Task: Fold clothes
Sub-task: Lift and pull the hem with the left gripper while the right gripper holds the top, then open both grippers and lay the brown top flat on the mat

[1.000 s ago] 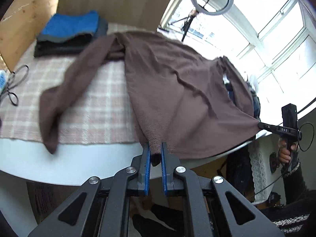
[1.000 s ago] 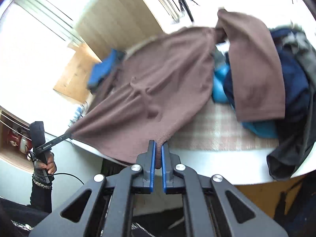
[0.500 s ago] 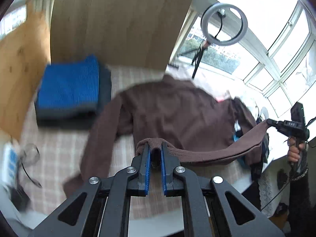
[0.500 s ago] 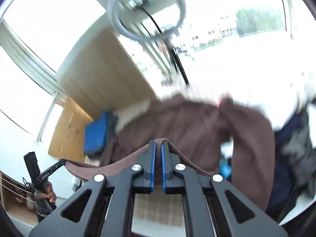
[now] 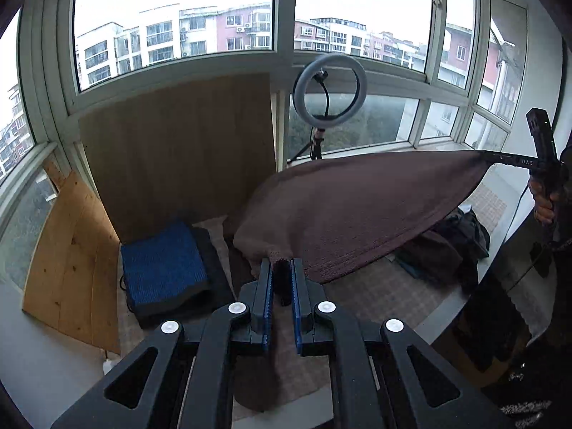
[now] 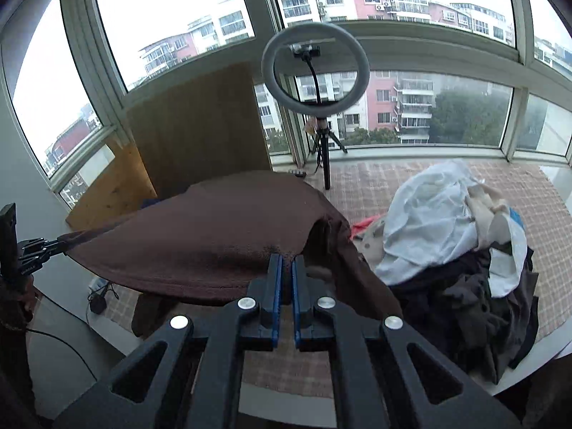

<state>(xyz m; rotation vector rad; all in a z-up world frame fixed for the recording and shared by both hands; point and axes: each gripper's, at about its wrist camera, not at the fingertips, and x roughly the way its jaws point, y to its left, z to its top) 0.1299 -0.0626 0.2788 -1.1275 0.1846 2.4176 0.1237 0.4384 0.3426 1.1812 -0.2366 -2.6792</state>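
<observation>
- Left gripper (image 5: pixel 282 279) clenched on one hem corner of the brown sweater (image 5: pixel 357 211); right gripper (image 6: pixel 287 275) clamped on the other corner.
- Sweater stretched taut in the air between the two grippers, lifted above the checked tablecloth (image 6: pixel 429 178), far end drooping toward the table.
- Folded blue garment (image 5: pixel 164 268) stacked on a dark one at the left, beside the wooden boards (image 5: pixel 178 150); unfolded laundry pile (image 6: pixel 447 236) heaped at the right.
- Ring light (image 6: pixel 316 68) standing at the back by the window.
- Step in hand, by the look of it: carrying the hem over for the first fold.
- Next move likely calls for lowering both corners evenly toward the shoulders, keeping tension equal, then releasing once the edges line up.
</observation>
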